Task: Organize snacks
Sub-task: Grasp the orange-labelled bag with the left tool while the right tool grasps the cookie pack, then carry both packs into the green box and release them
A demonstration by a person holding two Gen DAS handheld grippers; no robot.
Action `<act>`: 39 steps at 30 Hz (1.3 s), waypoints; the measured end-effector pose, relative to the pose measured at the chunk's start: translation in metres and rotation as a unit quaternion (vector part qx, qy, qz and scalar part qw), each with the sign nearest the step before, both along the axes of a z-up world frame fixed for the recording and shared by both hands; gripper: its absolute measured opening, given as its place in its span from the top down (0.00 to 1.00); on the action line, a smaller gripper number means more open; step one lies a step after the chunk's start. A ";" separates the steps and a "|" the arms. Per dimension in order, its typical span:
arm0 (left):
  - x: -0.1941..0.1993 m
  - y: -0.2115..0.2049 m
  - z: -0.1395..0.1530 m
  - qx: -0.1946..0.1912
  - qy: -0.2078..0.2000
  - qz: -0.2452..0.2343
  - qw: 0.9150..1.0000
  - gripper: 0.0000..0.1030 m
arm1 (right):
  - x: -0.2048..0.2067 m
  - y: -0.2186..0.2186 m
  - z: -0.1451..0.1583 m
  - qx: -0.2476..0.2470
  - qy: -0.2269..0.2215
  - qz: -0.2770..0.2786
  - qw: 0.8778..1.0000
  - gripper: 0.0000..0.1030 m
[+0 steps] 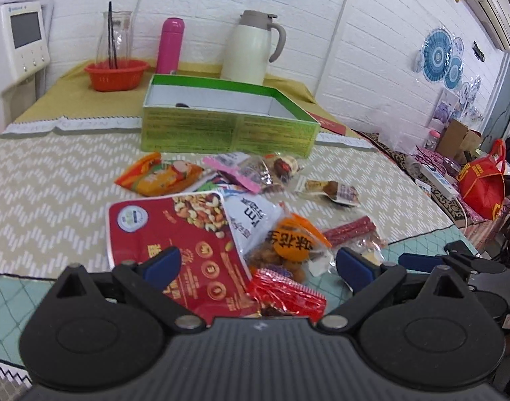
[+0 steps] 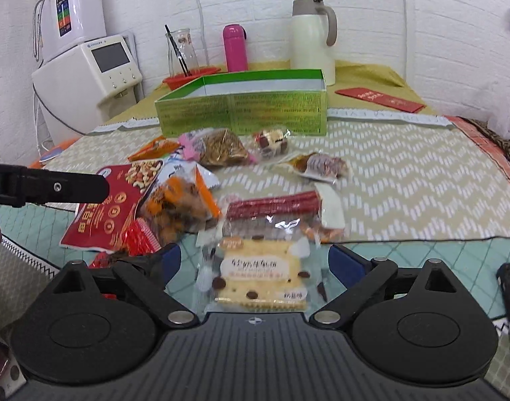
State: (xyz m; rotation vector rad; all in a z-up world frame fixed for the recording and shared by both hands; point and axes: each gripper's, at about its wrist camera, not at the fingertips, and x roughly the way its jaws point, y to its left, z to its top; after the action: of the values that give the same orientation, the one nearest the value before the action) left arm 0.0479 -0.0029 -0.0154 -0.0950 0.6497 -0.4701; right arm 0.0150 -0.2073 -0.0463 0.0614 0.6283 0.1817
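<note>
Snacks, loose, heaped on the chevron-patterned beige mat (image 2: pixel 405 173) ahead of both your claws.

Right gripper (image 2: pixel 255 264): your jaws stand wide, holding nothing. Between its blue fingertips (image 2: pixel 341 264) lies a clear-wrapped cream cracker packet with dark chips (image 2: pixel 260 280), flat on the teal quilted cloth (image 2: pixel 421 250); contact with the pads cannot be told. Just beyond the packet, a dark red stick-shaped sausage snack (image 2: pixel 275 205). Ahead and left, an orange-and-clear bag of brown pieces (image 2: pixel 181 204).

Left gripper (image 1: pixel 256 264): your jaws are also wide and bare. Between its tips lie a crinkled red foil packet (image 1: pixel 288 295) and the edge of a large red nut pouch with a picture of mixed nuts (image 1: pixel 174 234). Ahead, a white pouch with black characters (image 1: pixel 251 215), then an orange flat packet (image 1: pixel 158 175) to the left.

Farther, past the whole heap: an open green cardboard box with a white interior (image 2: pixel 244 113), your drop place, seemingly almost bare inside.

Farthest, against the white brick wall: a pink flask (image 2: pixel 234 48), a cream thermal jug (image 2: pixel 313 38) and a red plastic basket (image 1: pixel 116 74).
</note>
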 end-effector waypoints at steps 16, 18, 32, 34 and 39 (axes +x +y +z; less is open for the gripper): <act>0.032 -0.050 -0.015 0.054 0.003 -0.056 0.997 0.38 | -0.004 -0.006 -0.009 -0.004 0.001 -0.028 1.000 0.00; 0.034 -0.053 -0.017 0.058 0.004 -0.056 0.997 0.38 | -0.003 -0.004 -0.011 -0.001 0.003 -0.028 1.000 0.00; 0.036 -0.059 -0.026 0.088 -0.004 -0.053 0.995 0.62 | -0.007 -0.009 -0.005 0.012 -0.009 -0.032 0.999 0.07; 0.036 -0.056 -0.024 0.078 0.000 -0.051 0.996 0.63 | -0.008 -0.009 -0.004 0.013 -0.011 -0.035 0.999 0.08; 0.030 -0.051 -0.018 0.066 -0.005 -0.047 0.997 0.64 | -0.017 -0.012 0.004 0.015 -0.020 -0.041 0.999 0.08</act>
State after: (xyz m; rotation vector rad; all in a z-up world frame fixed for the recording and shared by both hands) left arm 0.0780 -0.0541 -0.0333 0.0633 0.6758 -0.5158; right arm -0.0016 -0.2192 -0.0422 0.1111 0.5815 0.1134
